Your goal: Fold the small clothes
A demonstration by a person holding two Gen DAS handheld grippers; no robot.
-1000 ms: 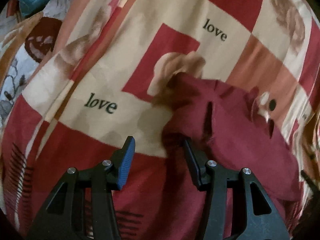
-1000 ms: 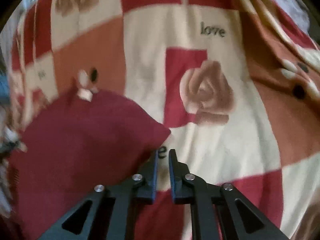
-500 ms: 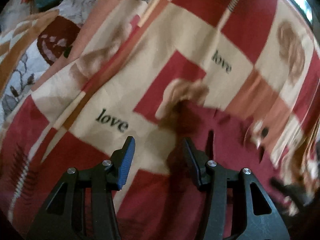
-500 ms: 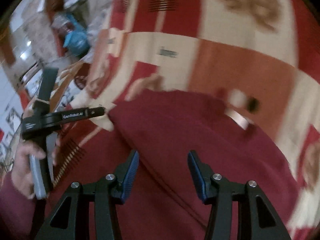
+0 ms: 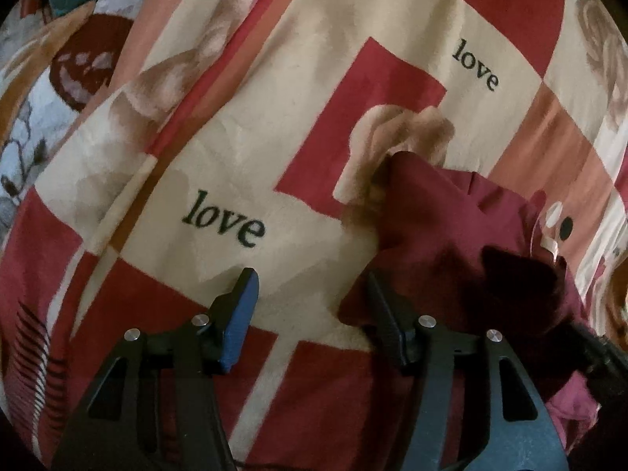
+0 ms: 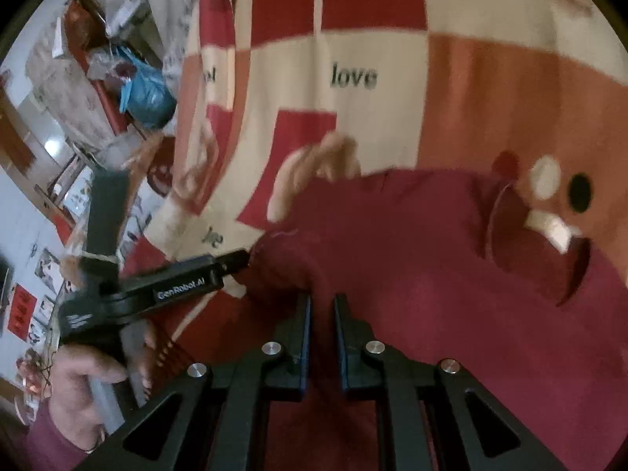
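Note:
A small maroon garment [image 5: 463, 235] lies on a red, cream and orange "love" patterned blanket [image 5: 243, 149]. It also fills the lower right of the right wrist view [image 6: 412, 243]. My left gripper [image 5: 310, 290] is open, its right finger at the garment's left edge, nothing between the pads. It shows from the side in the right wrist view [image 6: 235, 261], touching the garment's left corner. My right gripper [image 6: 321, 306] is shut on the garment's near edge, with maroon cloth in the narrow gap.
A white tag and a black button [image 6: 579, 192] sit on the garment's far right. A blue plastic bag [image 6: 145, 90] and clutter lie beyond the blanket's left edge. Another patterned cloth [image 5: 35, 117] lies at the left of the bed.
My right gripper swung left over the garment, opened, then shut on its near edge. My left gripper stayed open by the garment's left edge.

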